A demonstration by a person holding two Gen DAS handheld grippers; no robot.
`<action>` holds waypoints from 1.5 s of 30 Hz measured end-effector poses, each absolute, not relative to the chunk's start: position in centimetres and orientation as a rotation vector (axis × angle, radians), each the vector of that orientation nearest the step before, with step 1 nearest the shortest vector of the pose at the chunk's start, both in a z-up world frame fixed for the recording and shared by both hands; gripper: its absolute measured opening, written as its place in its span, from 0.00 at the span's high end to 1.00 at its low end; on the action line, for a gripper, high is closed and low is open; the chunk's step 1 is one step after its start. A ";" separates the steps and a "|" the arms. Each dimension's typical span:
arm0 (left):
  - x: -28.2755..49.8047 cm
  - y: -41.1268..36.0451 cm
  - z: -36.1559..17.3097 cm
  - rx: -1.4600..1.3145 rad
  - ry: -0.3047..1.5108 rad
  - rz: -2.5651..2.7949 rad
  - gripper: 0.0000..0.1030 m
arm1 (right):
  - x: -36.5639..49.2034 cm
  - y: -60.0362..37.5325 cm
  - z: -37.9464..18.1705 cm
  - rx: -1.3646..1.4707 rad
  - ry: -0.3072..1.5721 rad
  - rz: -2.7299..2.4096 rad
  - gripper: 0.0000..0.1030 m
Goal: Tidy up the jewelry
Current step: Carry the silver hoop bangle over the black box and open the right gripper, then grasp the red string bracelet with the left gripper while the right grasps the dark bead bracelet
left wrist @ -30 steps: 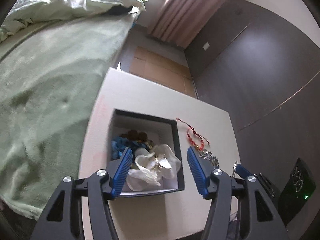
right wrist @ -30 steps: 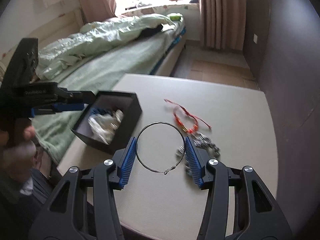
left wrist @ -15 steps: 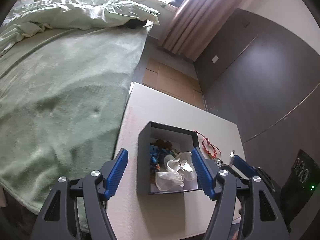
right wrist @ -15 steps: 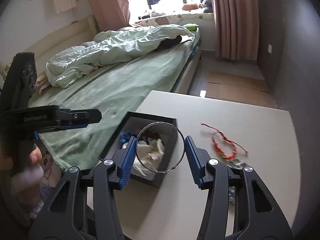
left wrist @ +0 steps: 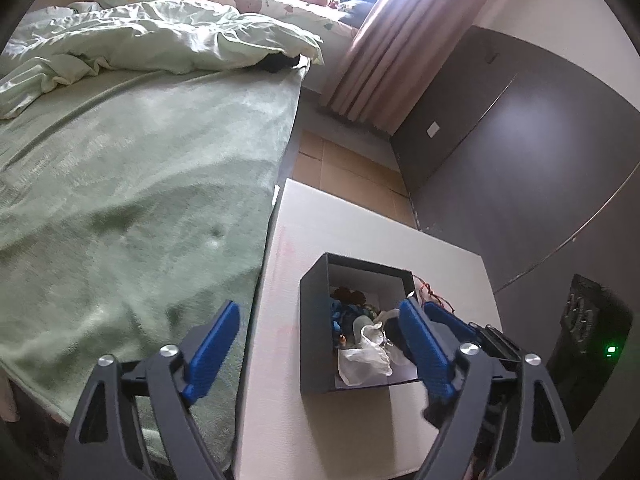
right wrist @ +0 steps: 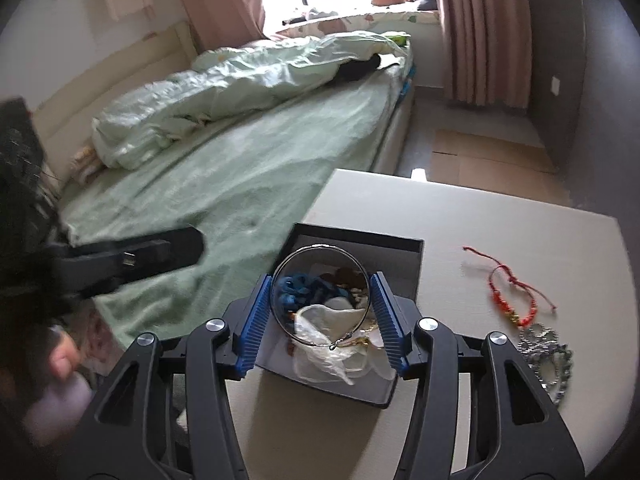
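1. Opening now: right gripper (right wrist: pixel 322 320) jaws, w/ wire ring (right wrist: pixel 320 296) between them; a sec ago ring lay on table (right wrist: pixel 500 216), now it hangs over box (right wrist: pixel 360 240), directly below pads.
2. Left gripper (left wrist: pixel 320 348): widened, empty, drawn off box toward bed (left wrist: pixel 120 200).
3. Red bracelet (right wrist: pixel 516 300), silver chain (right wrist: pixel 548 356) right of jaws, unsorted.
4. Judgement: ring drop imminent; two pcs left.

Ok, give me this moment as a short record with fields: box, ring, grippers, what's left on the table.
box: black box, open, on white table, jewelry inside
ring: wire ring between right gripper fingers, above the box
right gripper: jaws opening, ring between them
left gripper: jaws opening, nothing between them
left on table: red bracelet, silver chain
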State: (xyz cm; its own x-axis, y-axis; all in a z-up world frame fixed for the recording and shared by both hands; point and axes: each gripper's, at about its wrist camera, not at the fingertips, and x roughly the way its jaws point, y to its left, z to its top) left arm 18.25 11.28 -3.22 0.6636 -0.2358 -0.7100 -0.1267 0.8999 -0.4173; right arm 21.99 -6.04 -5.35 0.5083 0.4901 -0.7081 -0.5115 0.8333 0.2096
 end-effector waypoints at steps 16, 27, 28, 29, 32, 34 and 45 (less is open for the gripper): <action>18.4 8.5 -2.3 -0.411 0.811 -0.136 0.08 | 21.6 -16.3 -3.5 0.128 0.833 0.413 0.07; 18.9 4.4 -2.3 -0.321 0.807 -0.190 0.08 | 21.3 -23.2 -3.4 0.164 0.844 0.329 0.06; 19.1 3.8 -2.3 -0.311 0.809 -0.198 0.08 | 21.3 -23.7 -3.4 0.167 0.846 0.326 0.06; 19.1 3.4 -2.4 -0.303 0.810 -0.203 0.08 | 21.4 -24.0 -3.5 0.169 0.848 0.324 0.06; 19.5 1.8 -2.3 -0.265 0.809 -0.225 0.08 | 21.4 -25.6 -3.6 0.184 0.859 0.316 0.06; 19.6 0.7 -2.2 -0.244 0.801 -0.249 0.08 | 21.4 -26.7 -3.7 0.201 0.863 0.304 0.06; 22.2 -5.1 -3.8 -0.176 0.876 -0.324 0.29 | 21.8 -32.3 -4.6 0.356 0.883 0.234 0.06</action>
